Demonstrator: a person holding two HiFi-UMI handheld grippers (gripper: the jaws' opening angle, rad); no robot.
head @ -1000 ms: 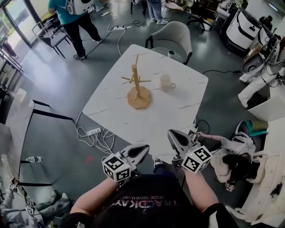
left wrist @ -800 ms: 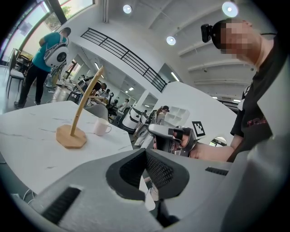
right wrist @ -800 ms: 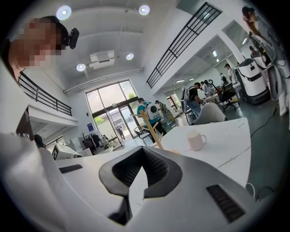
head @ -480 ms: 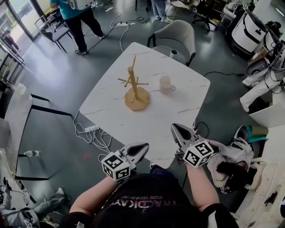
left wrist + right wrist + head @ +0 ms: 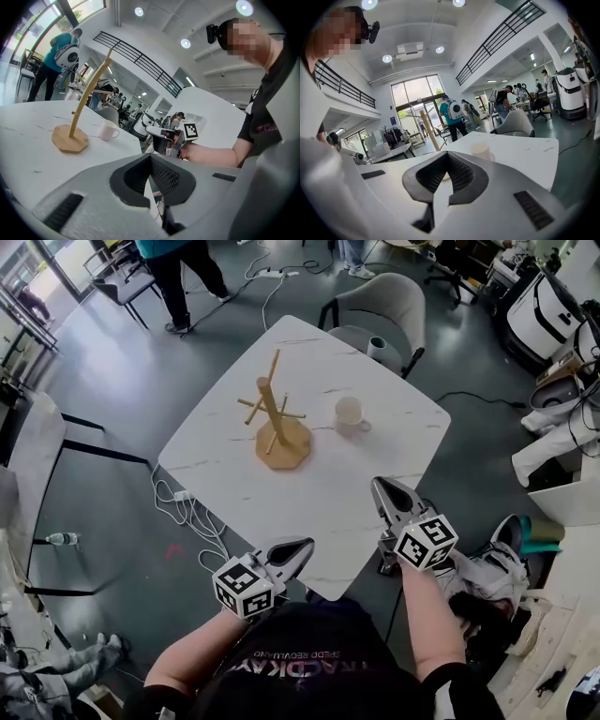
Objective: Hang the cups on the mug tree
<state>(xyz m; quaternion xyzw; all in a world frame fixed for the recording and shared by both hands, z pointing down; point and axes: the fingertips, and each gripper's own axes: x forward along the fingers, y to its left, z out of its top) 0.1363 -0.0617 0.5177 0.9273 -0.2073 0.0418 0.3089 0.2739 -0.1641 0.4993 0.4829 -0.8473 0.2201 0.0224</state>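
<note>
Mug tree (image 5: pixel 427 129) base, cup (image 5: pixel 481 150) bottom hidden behind right gripper (image 5: pixel 448 161); bystander (image 5: pixel 183 268) cut by top edge, head view.

Robotics lab: white machines (image 5: pixel 542 307), floor cables (image 5: pixel 199 521)

The person is wearing a black T-shirt (image 5: pixel 300 676) with short sleeves, and dull reddish lettering is running across its chest. A small black camera (image 5: pixel 213 33) is sitting on the head. The left tool (image 5: pixel 302 547) is showing a pale grey shell tapering to a point, its jaws lined with black ribbed pads (image 5: pixel 164 176) and meeting at the tips; the right tool (image 5: pixel 381 486) is showing the same build. Each is carrying a white cube printed with black square markers at its rear, the left cube (image 5: pixel 242 587) and the right cube (image 5: pixel 427 541) looking alike
</note>
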